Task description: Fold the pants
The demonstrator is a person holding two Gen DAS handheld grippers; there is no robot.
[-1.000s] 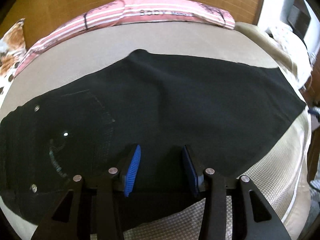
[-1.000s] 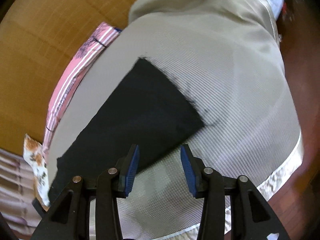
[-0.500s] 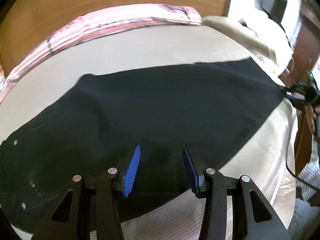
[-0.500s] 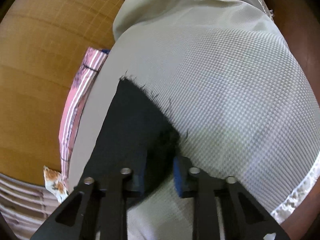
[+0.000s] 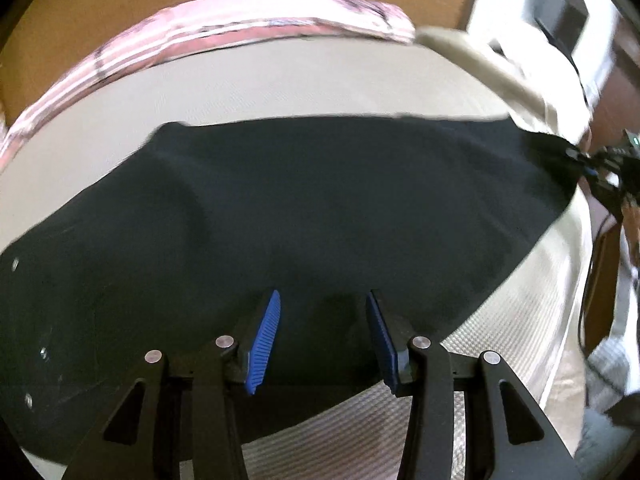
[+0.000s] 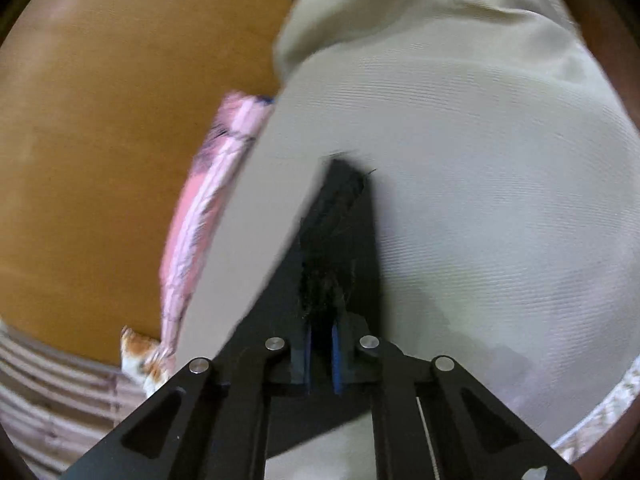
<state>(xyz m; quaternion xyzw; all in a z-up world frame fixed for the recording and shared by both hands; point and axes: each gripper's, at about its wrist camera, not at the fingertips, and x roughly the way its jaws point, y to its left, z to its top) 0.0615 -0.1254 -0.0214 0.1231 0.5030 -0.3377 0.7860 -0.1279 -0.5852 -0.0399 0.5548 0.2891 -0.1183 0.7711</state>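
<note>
Where spread: black pants lying flat across the bed, waist end with metal rivets at the left of the left wrist view, leg reaching to the right edge.
Pants surface: mostly smooth, one soft ridge left of centre; far edge straight, near edge curving over the waffle-textured cover.
Pants hem: frayed leg end raised off the bed in the right wrist view, narrowed to a peak running away from the camera.
Right gripper: jaws just closed, blue pads nearly together and pinching the hem cloth between them; seen small and blurred at the right edge of the left wrist view, at the pants' far corner.
Left gripper: jaws partly apart, blue ribbed pads over the near edge of the pants at mid-length; nothing pinched, cloth showing in the gap; contact with the fabric cannot be told.
Bed cover: beige, fine ribbed weave, pale trim at the near right edge.
Pink striped pillow: along the far side of the bed, apart from the pants.
Wooden headboard: behind the pillow.
Patterned cloth: orange and white, at the left, beside the pillow's end.
</note>
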